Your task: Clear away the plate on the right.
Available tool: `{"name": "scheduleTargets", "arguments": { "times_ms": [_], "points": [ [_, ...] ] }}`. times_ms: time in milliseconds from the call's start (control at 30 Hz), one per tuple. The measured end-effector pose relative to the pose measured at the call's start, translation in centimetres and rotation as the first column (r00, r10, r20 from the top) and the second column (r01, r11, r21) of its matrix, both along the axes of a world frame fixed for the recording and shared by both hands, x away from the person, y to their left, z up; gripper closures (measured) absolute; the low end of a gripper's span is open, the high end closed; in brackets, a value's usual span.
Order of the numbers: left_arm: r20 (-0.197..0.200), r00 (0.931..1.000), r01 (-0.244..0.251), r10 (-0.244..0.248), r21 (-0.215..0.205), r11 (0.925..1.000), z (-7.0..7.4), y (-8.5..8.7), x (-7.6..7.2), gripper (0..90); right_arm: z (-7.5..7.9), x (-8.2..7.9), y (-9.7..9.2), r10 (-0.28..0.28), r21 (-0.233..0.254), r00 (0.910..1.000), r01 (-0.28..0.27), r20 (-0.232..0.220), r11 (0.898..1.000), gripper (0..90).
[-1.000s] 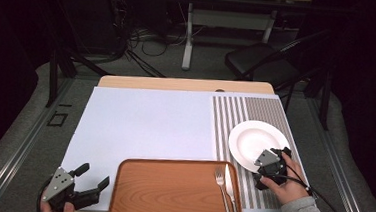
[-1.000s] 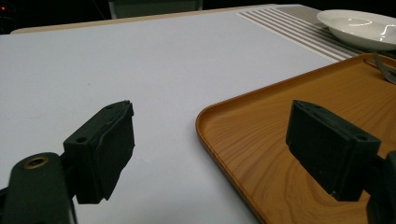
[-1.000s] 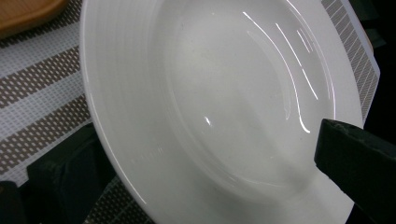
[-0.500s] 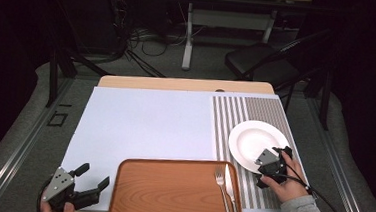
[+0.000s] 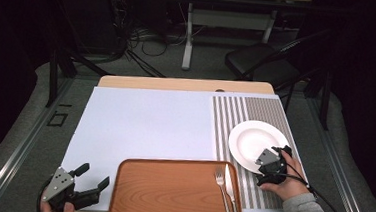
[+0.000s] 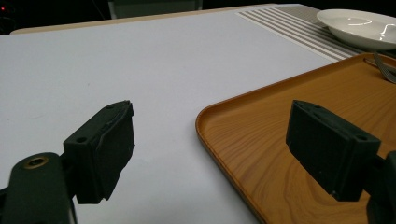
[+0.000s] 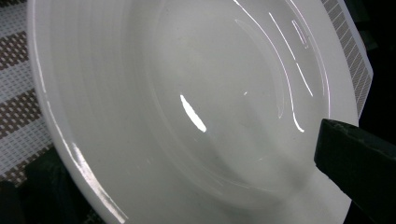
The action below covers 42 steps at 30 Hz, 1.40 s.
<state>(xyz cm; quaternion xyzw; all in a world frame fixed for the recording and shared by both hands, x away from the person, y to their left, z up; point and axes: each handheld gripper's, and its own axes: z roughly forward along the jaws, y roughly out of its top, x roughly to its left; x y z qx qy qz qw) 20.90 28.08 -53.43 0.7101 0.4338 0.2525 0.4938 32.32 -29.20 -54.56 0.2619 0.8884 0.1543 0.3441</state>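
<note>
The white plate (image 5: 253, 143) sits on the striped mat (image 5: 235, 114) at the right side of the counter (image 5: 144, 125), just beyond the wooden tray (image 5: 169, 195). The right hand-held gripper (image 5: 272, 164) is at the plate's near right rim. In the right gripper view its jaws stand apart, one over the rim at the right and the other low beside the plate's left edge, with the plate (image 7: 187, 107) between them; whether they touch it, I cannot tell. The left hand-held gripper (image 5: 88, 184) hovers at the near left corner, jaws wide apart and grasping nothing, one over the white sheet, the other over the tray's corner (image 6: 261, 140). A fork (image 5: 223, 188) and knife (image 5: 231, 186) lie along the tray's right side.
</note>
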Motion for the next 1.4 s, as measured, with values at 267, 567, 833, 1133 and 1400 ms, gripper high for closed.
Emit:
{"name": "scheduleTargets", "arguments": {
  "times_ms": [267,567,833,1133,1400],
  "points": [
    [-0.001,1.0,0.0,0.0,-0.001,1.0,-0.02,0.0,0.02,15.5,-0.04,-0.09,0.14,0.01,-0.008,0.9999,-0.01,0.013,1.0,0.0],
    [-0.002,1.0,0.0,0.0,-0.001,1.0,-0.04,-0.02,0.04,15.5,0.06,-0.09,0.31,0.024,-0.035,0.9995,-0.023,0.022,0.999,0.0],
    [-0.002,1.0,-0.001,0.001,-0.003,1.0,-0.04,-0.02,0.05,15.5,0.05,0.02,0.45,0.041,-0.06,0.9986,-0.039,0.034,0.997,0.0],
    [-0.003,1.0,-0.002,0.002,-0.001,1.0,-0.04,-0.05,0.07,15.5,0.03,0.06,0.66,0.054,-0.081,0.9977,-0.05,0.041,0.995,0.0],
    [-0.002,1.0,-0.002,0.002,-0.003,1.0,-0.05,-0.02,0.04,15.5,0.16,0.41,0.94,0.088,-0.121,0.9957,-0.084,0.028,0.989,0.0]
  ]
}}
